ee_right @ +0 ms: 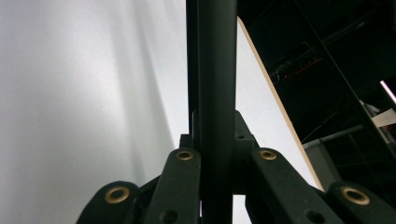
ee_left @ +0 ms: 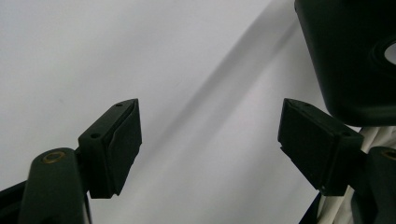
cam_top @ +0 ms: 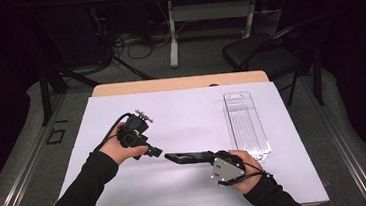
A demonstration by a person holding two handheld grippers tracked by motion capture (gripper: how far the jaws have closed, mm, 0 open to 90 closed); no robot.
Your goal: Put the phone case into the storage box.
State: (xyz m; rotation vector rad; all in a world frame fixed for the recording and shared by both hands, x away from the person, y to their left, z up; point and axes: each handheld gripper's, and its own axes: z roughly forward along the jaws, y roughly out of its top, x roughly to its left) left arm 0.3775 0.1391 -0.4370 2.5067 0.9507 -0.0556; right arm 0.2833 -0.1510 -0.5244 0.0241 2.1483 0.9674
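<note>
My right gripper is shut on a flat black slab and holds it just above the white table cover, pointing left. In the right gripper view the slab stands edge-on between the closed jaws of my right gripper. My left gripper points right, its tips a short way from the slab's free end. In the left gripper view the jaws of my left gripper stand open with nothing between them. The slab's rounded corner sits beyond the right pad.
A clear plastic tray lies lengthwise on the right side of the white table cover. Behind the table stand a dark chair and a desk frame with cables on the floor.
</note>
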